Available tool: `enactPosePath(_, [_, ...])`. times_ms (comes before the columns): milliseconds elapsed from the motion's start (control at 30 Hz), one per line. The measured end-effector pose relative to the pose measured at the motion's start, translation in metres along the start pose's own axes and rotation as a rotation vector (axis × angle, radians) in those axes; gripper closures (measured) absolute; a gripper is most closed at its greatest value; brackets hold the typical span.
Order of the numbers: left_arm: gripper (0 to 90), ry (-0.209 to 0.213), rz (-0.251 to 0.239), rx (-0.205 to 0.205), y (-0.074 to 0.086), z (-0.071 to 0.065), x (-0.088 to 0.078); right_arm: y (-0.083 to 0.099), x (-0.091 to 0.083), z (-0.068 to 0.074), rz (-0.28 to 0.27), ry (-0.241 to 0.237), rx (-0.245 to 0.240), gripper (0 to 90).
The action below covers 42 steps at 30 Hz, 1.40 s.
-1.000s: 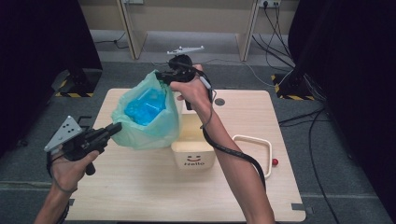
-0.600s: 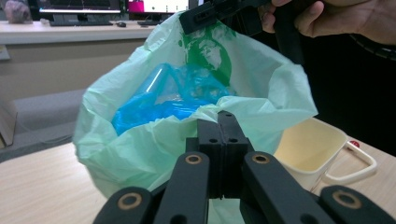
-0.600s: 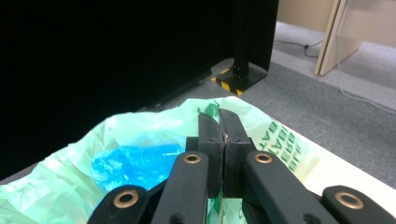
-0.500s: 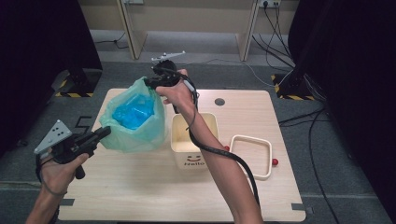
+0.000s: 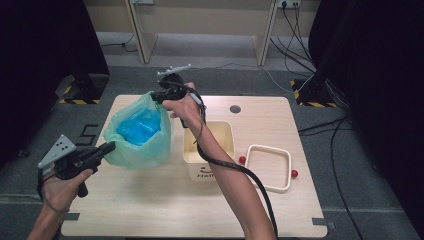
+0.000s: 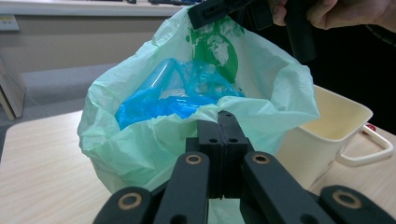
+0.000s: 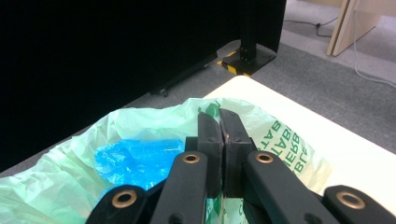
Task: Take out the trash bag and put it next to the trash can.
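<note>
A pale green plastic bag [image 5: 150,145] with green print stands open on the left of the wooden table [image 5: 150,205], a crumpled blue plastic bag [image 5: 136,127] inside it. My left gripper [image 5: 111,145] is shut on the bag's near left rim; in the left gripper view its jaws [image 6: 227,116] stand closed against the green film [image 6: 140,154]. My right gripper [image 5: 154,96] is shut on the far rim, holding it up. In the right gripper view its jaws [image 7: 219,116] pinch the printed edge [image 7: 280,140] above the blue bag [image 7: 135,161].
A cream bin [image 5: 226,145] with a printed face stands just right of the bag, under my right forearm. A white handled tray [image 5: 270,149] lies further right, with two small red balls [image 5: 242,160] beside it. A dark round hole [image 5: 235,108] marks the table's far side.
Both hands have moved left and down with the bag. The bag has shifted away from the cream bin and now hangs lower beside it.
</note>
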<state>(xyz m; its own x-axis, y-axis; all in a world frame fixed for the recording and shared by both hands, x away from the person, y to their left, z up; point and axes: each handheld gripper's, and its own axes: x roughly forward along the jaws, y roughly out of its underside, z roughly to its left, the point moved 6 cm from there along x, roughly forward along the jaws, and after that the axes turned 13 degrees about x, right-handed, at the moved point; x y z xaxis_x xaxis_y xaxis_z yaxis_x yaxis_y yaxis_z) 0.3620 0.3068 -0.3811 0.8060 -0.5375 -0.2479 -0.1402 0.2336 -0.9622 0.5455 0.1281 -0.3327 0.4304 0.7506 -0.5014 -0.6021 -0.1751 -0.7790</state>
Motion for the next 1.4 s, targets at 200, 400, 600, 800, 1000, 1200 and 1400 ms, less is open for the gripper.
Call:
enactPosePath(200, [89.7, 0.006, 0.024, -0.007, 0.011, -0.001, 0.002, 0.008, 0.009, -0.003, 0.023, 0.012, 0.007, 88.6])
enactPosePath(400, [89.7, 0.010, 0.045, -0.018, 0.024, -0.004, 0.005, 0.017, 0.021, -0.007, 0.050, 0.034, 0.014, 88.5])
enactPosePath(600, [89.7, 0.014, 0.070, -0.026, 0.039, -0.007, 0.010, 0.030, 0.037, -0.011, 0.089, 0.061, 0.021, 88.3])
enactPosePath(800, [89.5, 0.009, 0.091, -0.045, 0.058, -0.008, 0.010, 0.038, 0.045, -0.015, 0.118, 0.064, 0.029, 84.0])
enactPosePath(1000, [73.1, 0.032, 0.101, -0.068, 0.070, -0.013, 0.009, 0.043, 0.045, -0.020, 0.166, 0.080, 0.004, 66.7])
enactPosePath(1200, [38.3, -0.033, 0.042, -0.099, 0.051, -0.010, 0.000, 0.029, 0.027, -0.020, 0.116, 0.071, 0.026, 55.8])
enactPosePath(1400, [29.4, -0.026, -0.025, -0.050, 0.020, -0.026, -0.008, 0.022, 0.010, -0.027, 0.081, 0.077, 0.063, 47.5])
